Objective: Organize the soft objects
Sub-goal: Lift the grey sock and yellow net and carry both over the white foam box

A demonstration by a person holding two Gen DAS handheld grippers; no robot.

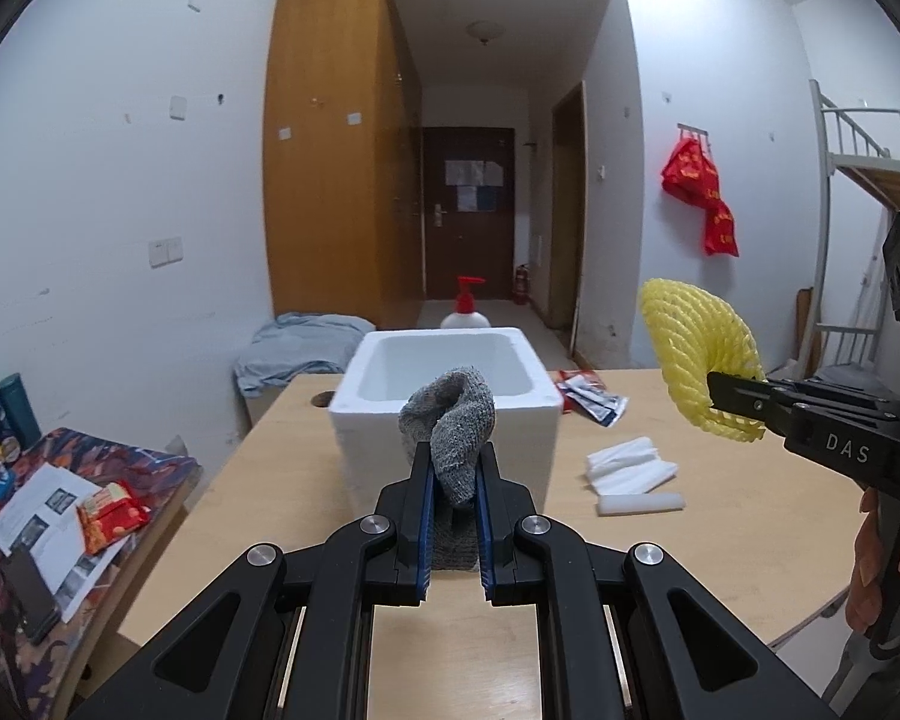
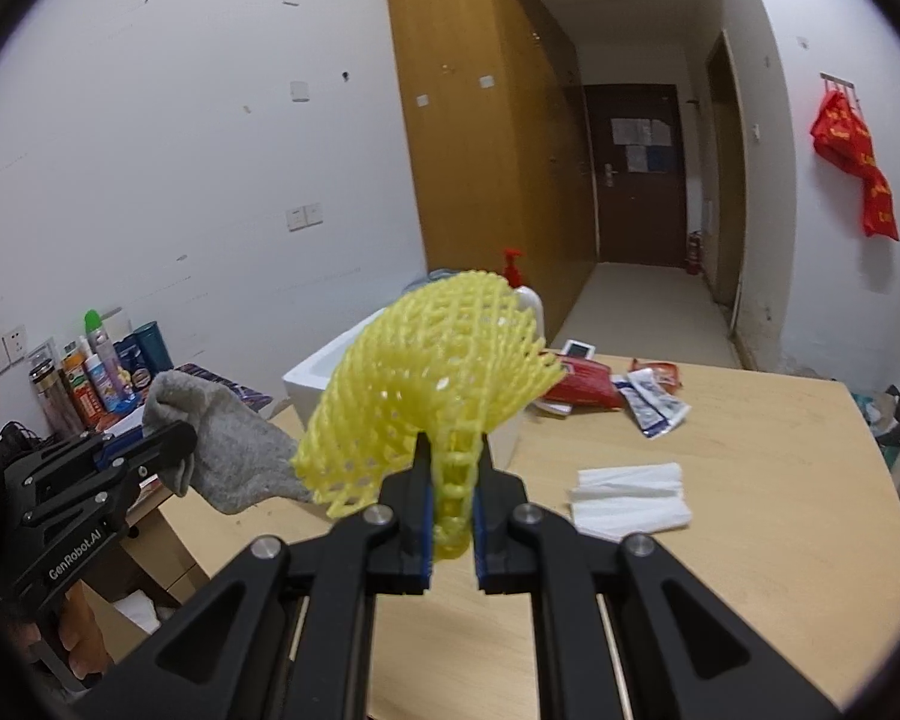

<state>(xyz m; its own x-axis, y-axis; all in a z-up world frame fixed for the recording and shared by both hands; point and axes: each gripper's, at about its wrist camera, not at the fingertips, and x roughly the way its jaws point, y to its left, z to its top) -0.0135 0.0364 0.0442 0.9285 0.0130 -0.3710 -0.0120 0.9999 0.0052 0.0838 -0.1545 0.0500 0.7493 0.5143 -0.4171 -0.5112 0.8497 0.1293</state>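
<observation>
My left gripper point(image 1: 455, 468) is shut on a grey knitted sock point(image 1: 453, 420), held up just in front of a white foam box point(image 1: 450, 384) standing open on the wooden table point(image 1: 690, 516). My right gripper point(image 2: 453, 468) is shut on a yellow foam fruit net point(image 2: 432, 384), which fans out above the fingers. In the left wrist view the right gripper point(image 1: 720, 390) and yellow net point(image 1: 696, 354) hang to the right of the box. In the right wrist view the left gripper point(image 2: 174, 438) with the sock point(image 2: 228, 450) is at the left, and the box point(image 2: 324, 372) is mostly hidden behind the net.
White foam sheets point(image 1: 630, 468) and a foam stick point(image 1: 639, 504) lie on the table right of the box. Snack packets point(image 1: 588, 399) sit at the far edge, a red-pump bottle point(image 1: 465, 309) behind the box. A cluttered side table point(image 1: 60, 516) stands left. A hand point(image 1: 870, 558) holds the right gripper.
</observation>
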